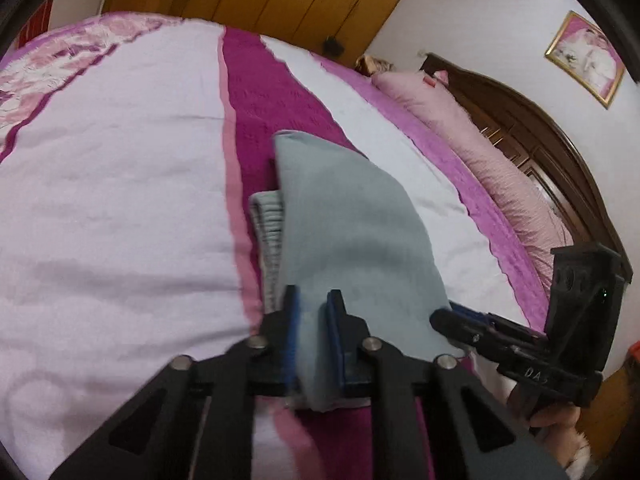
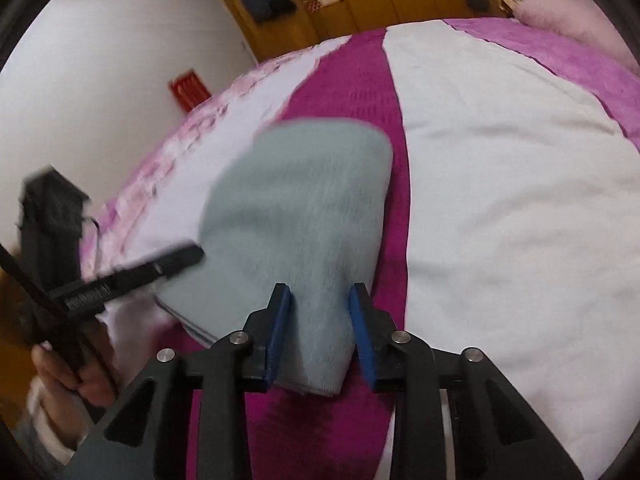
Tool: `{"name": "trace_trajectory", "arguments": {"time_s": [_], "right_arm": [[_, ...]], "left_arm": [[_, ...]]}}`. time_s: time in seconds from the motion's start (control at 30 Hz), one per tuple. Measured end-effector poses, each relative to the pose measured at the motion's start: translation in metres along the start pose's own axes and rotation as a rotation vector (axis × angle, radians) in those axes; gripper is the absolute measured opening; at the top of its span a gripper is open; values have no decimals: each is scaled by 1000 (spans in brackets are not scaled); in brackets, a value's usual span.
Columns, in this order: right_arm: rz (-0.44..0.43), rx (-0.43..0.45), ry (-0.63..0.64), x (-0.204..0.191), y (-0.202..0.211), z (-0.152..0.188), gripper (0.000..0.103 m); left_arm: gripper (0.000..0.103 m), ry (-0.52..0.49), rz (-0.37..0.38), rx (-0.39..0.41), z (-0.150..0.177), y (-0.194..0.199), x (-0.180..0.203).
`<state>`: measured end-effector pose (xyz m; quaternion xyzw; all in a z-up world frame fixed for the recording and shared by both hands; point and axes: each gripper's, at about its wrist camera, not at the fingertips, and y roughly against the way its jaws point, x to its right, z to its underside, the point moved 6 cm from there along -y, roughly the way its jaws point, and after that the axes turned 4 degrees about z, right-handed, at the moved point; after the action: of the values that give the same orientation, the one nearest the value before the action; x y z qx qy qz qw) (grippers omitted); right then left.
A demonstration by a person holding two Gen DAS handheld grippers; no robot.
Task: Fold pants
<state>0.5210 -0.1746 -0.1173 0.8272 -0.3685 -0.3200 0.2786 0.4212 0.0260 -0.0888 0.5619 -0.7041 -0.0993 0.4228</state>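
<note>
Gripping the grey pants [image 1: 352, 232], the left gripper [image 1: 314, 320] is clamped on cloth over the bed [image 1: 120, 200]; blur hinders. The right gripper [image 2: 320, 316] stands apart, seemingly astride the fold.

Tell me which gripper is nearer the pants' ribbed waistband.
Left. The left gripper straddles the pants right beside the ribbed waistband; the right gripper straddles the opposite near corner, farther away.
</note>
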Motion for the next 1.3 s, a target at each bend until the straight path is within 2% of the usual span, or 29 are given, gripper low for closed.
{"name": "trace_trajectory", "arguments": {"time_s": [0.07, 0.1, 0.17, 0.23, 0.3, 0.33, 0.37, 0.4, 0.43, 0.5, 0.53, 0.57, 0.63, 0.67, 0.7, 0.73, 0.8, 0.87, 1.03, 1.13, 1.3], "right_arm": [[4, 12, 19, 6, 12, 8, 29], [4, 13, 19, 6, 14, 7, 29], [-8, 22, -4, 8, 20, 9, 29], [-5, 52, -32, 6, 30, 5, 29], [11, 132, -24, -4, 48, -4, 29], [20, 199, -1, -11, 65, -11, 29], [23, 247, 18, -17, 78, -14, 31], [29, 290, 39, -23, 89, -18, 36], [46, 347, 70, -32, 105, -20, 41], [71, 411, 111, -45, 123, -22, 66], [82, 452, 136, -52, 133, -21, 69], [96, 488, 154, -58, 141, -19, 73], [153, 556, 180, -67, 156, -15, 79], [163, 581, 192, -71, 160, -12, 85], [162, 596, 205, -74, 163, -10, 97], [158, 578, 215, -76, 163, -7, 102], [168, 516, 198, -75, 156, -1, 101], [169, 492, 169, -65, 154, 12, 101], [266, 378, 172, -43, 129, 32, 101], [260, 328, 134, -32, 111, 35, 101], [265, 240, 89, -15, 73, 44, 101]], "left_arm": [[17, 6, -9, 3, 6, 5, -2], [29, 7, -20, 1, 6, 6, -4], [35, 20, -28, 2, 6, 11, -5], [35, 27, -25, 22, 2, 19, 0], [35, -4, -48, 72, -3, 38, 12], [38, -35, -59, 104, -10, 45, 19], [46, -63, -66, 124, -16, 50, 26], [53, -98, -83, 138, -21, 58, 37], [55, -123, -87, 149, -25, 62, 46], [67, -177, -78, 157, -32, 70, 65], [71, -212, -74, 158, -34, 75, 77], [80, -231, -84, 168, -35, 78, 82], [90, -295, -135, 234, -36, 88, 97], [96, -327, -151, 258, -36, 92, 103], [100, -356, -161, 276, -33, 97, 109], [101, -375, -172, 290, -31, 100, 112], [103, -398, -169, 288, -24, 101, 115], [103, -404, -154, 276, -14, 97, 112], [103, -316, -154, 207, 14, 67, 85], [103, -285, -159, 169, 32, 47, 68], [103, -295, -205, 116, 52, 21, 55]]}}
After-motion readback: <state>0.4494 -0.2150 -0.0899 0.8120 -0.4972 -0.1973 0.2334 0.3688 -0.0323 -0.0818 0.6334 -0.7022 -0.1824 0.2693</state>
